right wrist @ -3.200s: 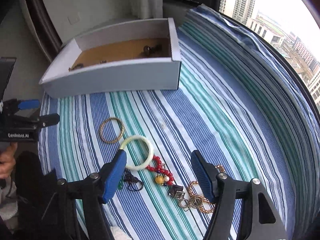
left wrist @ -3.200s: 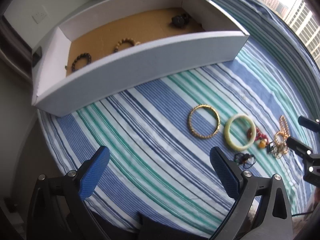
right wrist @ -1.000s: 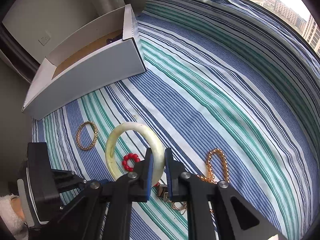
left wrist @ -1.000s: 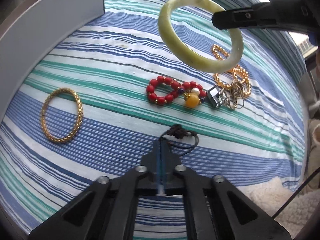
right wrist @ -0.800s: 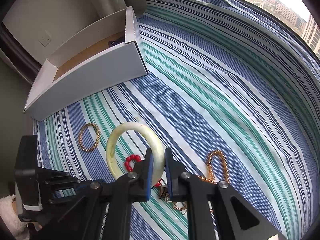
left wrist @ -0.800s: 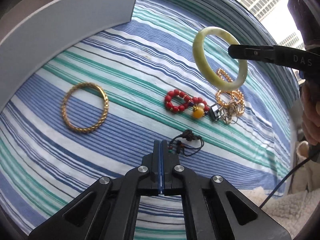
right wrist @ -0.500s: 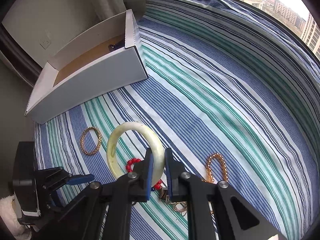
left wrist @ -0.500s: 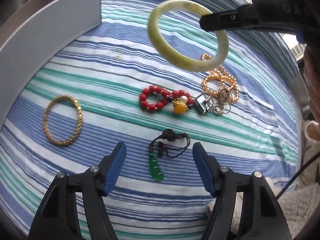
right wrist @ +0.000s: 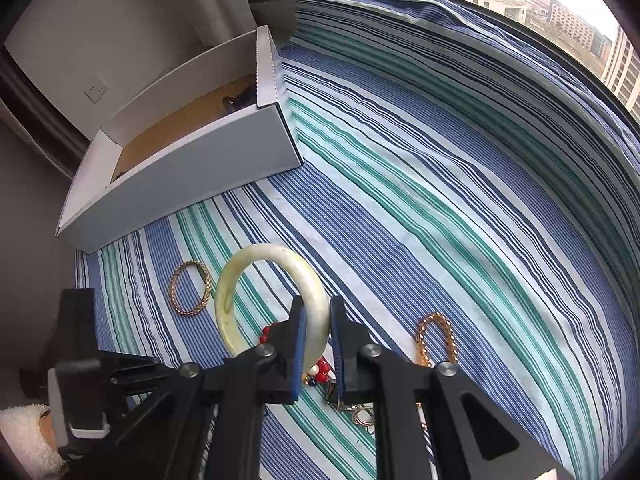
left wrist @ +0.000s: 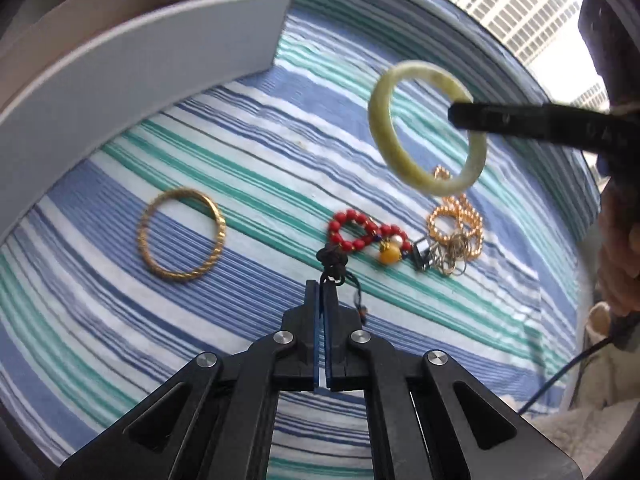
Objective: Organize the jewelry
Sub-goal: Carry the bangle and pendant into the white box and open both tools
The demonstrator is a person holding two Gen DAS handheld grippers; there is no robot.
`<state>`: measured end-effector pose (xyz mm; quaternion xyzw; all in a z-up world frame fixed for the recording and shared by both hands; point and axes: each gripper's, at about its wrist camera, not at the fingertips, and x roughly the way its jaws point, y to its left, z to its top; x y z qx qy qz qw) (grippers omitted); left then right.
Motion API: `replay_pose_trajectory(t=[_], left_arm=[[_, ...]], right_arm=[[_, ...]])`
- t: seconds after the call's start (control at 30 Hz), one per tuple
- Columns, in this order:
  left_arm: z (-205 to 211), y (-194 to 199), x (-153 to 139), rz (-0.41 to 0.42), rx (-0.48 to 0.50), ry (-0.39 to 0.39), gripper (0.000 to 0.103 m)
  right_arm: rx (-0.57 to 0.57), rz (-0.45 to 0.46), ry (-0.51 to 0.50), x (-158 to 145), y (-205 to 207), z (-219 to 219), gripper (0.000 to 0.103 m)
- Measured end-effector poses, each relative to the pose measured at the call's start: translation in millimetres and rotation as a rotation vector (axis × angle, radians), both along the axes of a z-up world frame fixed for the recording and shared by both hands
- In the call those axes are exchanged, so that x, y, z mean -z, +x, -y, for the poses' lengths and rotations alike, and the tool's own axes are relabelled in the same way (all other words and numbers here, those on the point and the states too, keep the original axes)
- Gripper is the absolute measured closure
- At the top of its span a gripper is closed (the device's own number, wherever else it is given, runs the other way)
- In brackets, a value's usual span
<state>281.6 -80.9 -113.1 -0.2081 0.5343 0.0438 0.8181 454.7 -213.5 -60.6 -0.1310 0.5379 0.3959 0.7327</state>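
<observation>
My right gripper (right wrist: 316,316) is shut on a pale green jade bangle (right wrist: 240,276) and holds it in the air above the striped cloth; the bangle also shows in the left wrist view (left wrist: 382,128). My left gripper (left wrist: 322,288) is shut on a black cord pendant (left wrist: 332,260), whose knot sticks out past the fingertips. On the cloth lie a gold twisted bangle (left wrist: 180,236), a red bead bracelet (left wrist: 360,232) and a tangle of gold chains (left wrist: 456,232).
A white cardboard box (right wrist: 192,160) with a brown floor stands at the back left and holds a few dark pieces. The striped cloth (right wrist: 440,200) covers the whole surface. A window with buildings is beyond the far edge.
My left gripper, open half a second ago over the pendant, has shut on its cord. My right gripper still holds the jade bangle up and has shifted slightly.
</observation>
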Motion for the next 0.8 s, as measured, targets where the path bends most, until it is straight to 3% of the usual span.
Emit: replay_pose_trajectory(t=[0.2,0.4,0.6,0.8], left_arm=[[-66,-29,-89,0.131,-0.17,0.054,0.103],[-164,-34,-151,0.17,-0.327,0.139,0.103],[-240,-1,-149,0.151,-0.418,0.116,0.103],[-256,40,-117,0.122,-0.452,0.089,0.103]], right_arm=[[-0.064,-0.012,0.089,-23,-7,-37,0.091],[-0.186,0.022,0.214,-66,-17,-112,0.091],[-0.216,0.027,0.274,-86,-10,-193,0.091],[-0.154,0.041,0.196,-65,26,-237,0.091]])
